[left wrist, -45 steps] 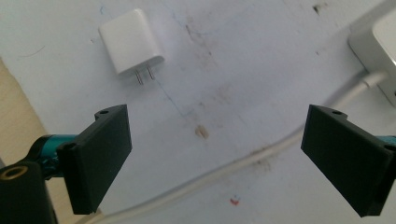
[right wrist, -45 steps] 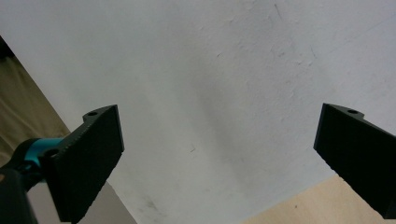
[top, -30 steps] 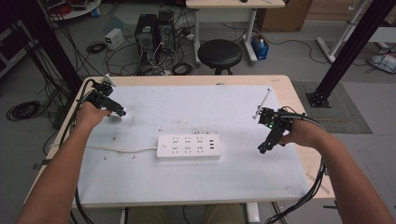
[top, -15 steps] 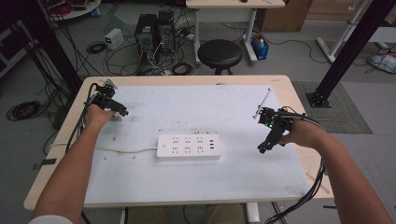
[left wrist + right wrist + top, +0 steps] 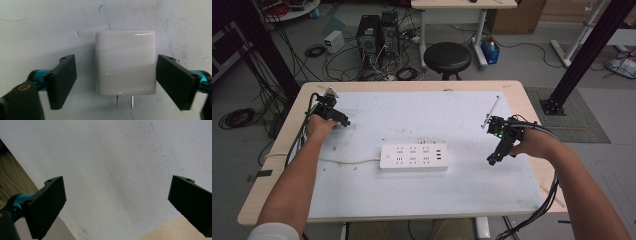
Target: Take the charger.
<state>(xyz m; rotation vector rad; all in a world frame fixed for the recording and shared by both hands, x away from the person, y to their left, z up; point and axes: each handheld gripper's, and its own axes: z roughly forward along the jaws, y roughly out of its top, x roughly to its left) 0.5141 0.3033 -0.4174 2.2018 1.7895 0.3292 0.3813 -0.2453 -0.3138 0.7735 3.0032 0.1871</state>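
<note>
White and glossy, the charger plug point(image 5: 125, 62) is lying flat on the pale mat point(image 5: 422, 120) at the far left of the desk point(image 5: 517, 92), its two metal prongs point(image 5: 124, 102) pointing back toward the left tool point(image 5: 116, 80). That tool is reaching down over it in the high view point(image 5: 343, 121), and its jaws have just been closing, with the plug sitting between them: the right-hand pad point(image 5: 175, 80) is lying right at the plug's side, while the left-hand pad point(image 5: 62, 80) is standing off with a clear strip of mat showing between, so the jaws are apart and not yet pinching. Toward the middle of the desk a white power strip point(image 5: 414, 157) is lying flat, its cord point(image 5: 347, 161) trailing away to the left edge, well apart from the plug. Over on the right, the right tool point(image 5: 492, 160) is hanging above bare mat near the desk's right edge, pointing down, its jaws standing wide apart in the right gripper view point(image 5: 120, 202) with nothing between them.
</note>
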